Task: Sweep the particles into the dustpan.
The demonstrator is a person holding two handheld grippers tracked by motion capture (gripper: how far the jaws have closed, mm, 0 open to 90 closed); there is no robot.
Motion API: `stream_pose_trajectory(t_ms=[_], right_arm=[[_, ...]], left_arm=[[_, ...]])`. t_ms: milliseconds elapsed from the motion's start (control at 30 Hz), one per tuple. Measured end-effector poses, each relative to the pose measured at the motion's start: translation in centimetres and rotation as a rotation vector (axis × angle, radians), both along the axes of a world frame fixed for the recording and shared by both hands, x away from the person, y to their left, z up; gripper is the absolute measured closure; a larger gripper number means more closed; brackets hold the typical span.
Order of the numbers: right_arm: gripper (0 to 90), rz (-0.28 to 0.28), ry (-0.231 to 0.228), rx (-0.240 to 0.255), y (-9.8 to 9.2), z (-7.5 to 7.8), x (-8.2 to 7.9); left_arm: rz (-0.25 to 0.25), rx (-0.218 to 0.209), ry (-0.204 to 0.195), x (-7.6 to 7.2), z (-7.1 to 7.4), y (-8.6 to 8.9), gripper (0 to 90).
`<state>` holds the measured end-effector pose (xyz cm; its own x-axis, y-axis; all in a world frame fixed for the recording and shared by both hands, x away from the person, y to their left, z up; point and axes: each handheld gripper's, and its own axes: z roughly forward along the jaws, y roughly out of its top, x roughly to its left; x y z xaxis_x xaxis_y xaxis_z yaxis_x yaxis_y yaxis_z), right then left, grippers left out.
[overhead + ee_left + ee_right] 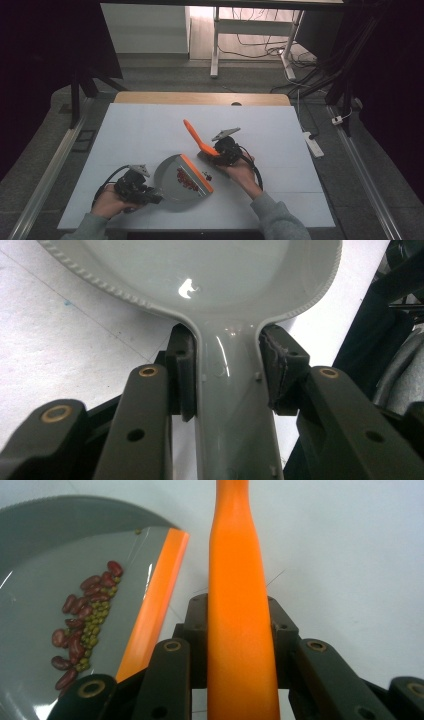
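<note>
A grey dustpan [170, 175] with an orange front lip [196, 173] lies on the white table [150, 130]. Red and green beans [186, 178] lie inside it near the lip. My left gripper [150, 195] is shut on the dustpan's handle [235, 410], with a pad [186, 375] pressed against each side. My right gripper [215, 152] sits just right of the lip, shut on a long orange handle [192, 132] that slants up and away. The right gripper view shows that handle [237, 605] between the jaws, with the beans [85, 620] and lip [155, 605] to its left.
A few stray beans [207, 175] lie on the table beside the lip. The table's wooden far edge [200, 98] is behind. A power strip [313, 144] lies on the floor at the right, and desk legs [215, 45] stand farther back.
</note>
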<state>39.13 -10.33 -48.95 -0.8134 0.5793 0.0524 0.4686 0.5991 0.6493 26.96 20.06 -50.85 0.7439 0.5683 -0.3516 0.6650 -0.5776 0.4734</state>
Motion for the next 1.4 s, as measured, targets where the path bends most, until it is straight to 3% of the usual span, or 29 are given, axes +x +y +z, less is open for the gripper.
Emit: stream_pose_trajectory(t_ms=[367,833,1000,1167,1267,1400], right_arm=[[70.8,0.025,0.029,0.027,0.8,-0.2,-0.7],[70.8,0.052,0.024,0.044,2.3,-0.3,-2.0],[70.8,0.071,0.05,0.099,3.1,-0.2,-2.6],[70.7,0.14,0.09,0.154,4.6,0.2,-3.7],[70.8,0.136,0.047,0.166,4.4,1.0,-3.8],[70.7,0.073,-0.007,0.165,2.7,1.8,-3.0]], left_arm=[[0.004,-0.002,0.0,0.0,0.0,-0.1,61.3],[0.004,-0.001,0.001,0.0,-0.1,-0.1,61.3],[0.004,-0.001,0.001,0.0,-0.1,-0.1,61.2],[0.002,0.001,0.0,0.1,-0.1,-0.1,61.3],[0.001,0.002,0.0,0.1,-0.1,-0.1,61.2],[0.003,-0.001,0.001,0.0,-0.1,-0.1,61.3]])
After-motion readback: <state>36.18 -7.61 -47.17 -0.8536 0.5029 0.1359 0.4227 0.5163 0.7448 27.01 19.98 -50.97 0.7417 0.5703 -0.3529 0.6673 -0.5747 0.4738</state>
